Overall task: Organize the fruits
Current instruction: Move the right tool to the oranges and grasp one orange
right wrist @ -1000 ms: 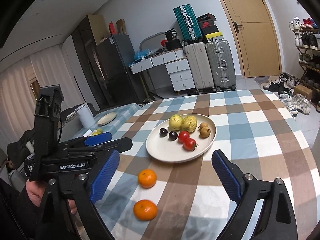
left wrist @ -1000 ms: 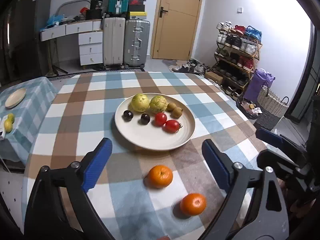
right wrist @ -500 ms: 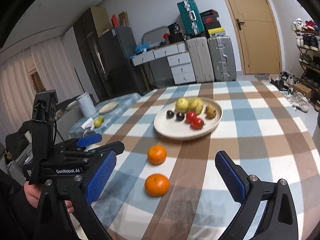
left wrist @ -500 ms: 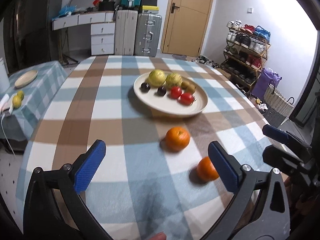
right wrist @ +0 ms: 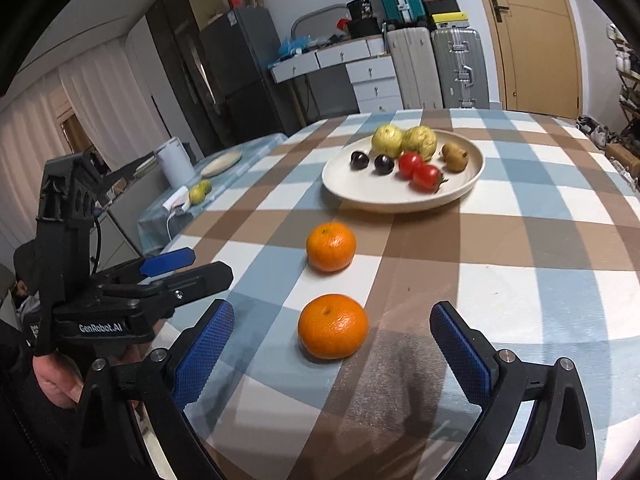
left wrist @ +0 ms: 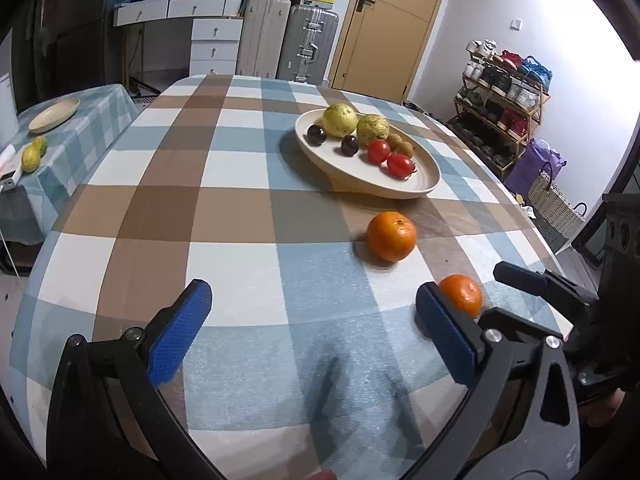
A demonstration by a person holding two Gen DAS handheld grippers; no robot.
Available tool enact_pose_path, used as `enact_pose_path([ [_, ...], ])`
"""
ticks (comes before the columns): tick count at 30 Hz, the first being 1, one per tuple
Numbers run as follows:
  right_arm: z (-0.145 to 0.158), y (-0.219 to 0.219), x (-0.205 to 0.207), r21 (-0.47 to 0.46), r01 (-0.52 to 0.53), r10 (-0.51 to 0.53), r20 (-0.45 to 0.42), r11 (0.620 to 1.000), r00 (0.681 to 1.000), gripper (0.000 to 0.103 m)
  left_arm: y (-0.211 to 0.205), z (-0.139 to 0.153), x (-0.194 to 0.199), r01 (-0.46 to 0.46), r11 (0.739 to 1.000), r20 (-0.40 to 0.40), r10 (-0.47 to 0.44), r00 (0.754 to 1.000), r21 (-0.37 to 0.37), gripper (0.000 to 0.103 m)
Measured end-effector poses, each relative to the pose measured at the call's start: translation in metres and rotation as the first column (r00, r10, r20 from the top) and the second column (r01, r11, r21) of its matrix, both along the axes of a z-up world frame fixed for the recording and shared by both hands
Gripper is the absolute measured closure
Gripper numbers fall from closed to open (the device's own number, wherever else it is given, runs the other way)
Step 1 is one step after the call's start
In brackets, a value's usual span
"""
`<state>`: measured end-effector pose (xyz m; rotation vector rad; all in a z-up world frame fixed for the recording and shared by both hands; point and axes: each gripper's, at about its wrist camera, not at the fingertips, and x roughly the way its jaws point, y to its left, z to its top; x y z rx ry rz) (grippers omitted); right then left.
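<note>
The table (left wrist: pixel 248 208) under its blue, brown and white checked cloth fills most of both views. A cream plate (right wrist: pixel 372 196) sits upper centre in the right wrist view, holding two yellow-green fruits, two dark plums, two red tomatoes (right wrist: pixel 424 172) and brownish kiwis. Below it lie two oranges on the cloth, apart from each other: the far orange (right wrist: pixel 331 246) mid-frame, the near orange (right wrist: pixel 333 326) lower down. The right claw (right wrist: pixel 332 352) gapes wide, the near orange ahead between its blue pads, untouched. The left claw (left wrist: pixel 312 336), its jaws just spread further, stands empty at lower centre.
</note>
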<state>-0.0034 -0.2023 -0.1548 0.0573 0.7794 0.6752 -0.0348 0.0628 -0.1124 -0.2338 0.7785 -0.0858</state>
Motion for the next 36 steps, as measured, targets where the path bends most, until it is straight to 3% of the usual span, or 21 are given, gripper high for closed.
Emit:
enact_pose_path([
  [9, -0.012, 0.013, 0.007, -0.067, -0.017, 0.015, -0.039, 0.998, 0.999, 0.025, 0.001, 0.001, 0.006, 0.005, 1.0, 0.009, -0.005, 1.0, -0.014, 0.001],
  [18, -0.017, 0.008, 0.013, -0.043, -0.004, 0.001, -0.083, 0.999, 0.997, 0.058, -0.001, 0.001, 0.009, 0.0, 1.0, 0.0, 0.0, 1.0, -0.005, 0.001],
  [23, -0.017, 0.01, 0.012, -0.043, -0.008, 0.005, -0.078, 0.999, 0.997, 0.061, 0.0, 0.0, 0.009, 0.001, 1.0, -0.002, -0.001, 1.0, -0.003, 0.001],
  [36, -0.004, -0.024, 0.011, 0.076, 0.015, -0.011, -0.054, 0.997, 0.998, 0.061, -0.031, 0.0, 0.043, 0.064, 0.996, -0.037, -0.062, 0.997, 0.054, 0.001],
])
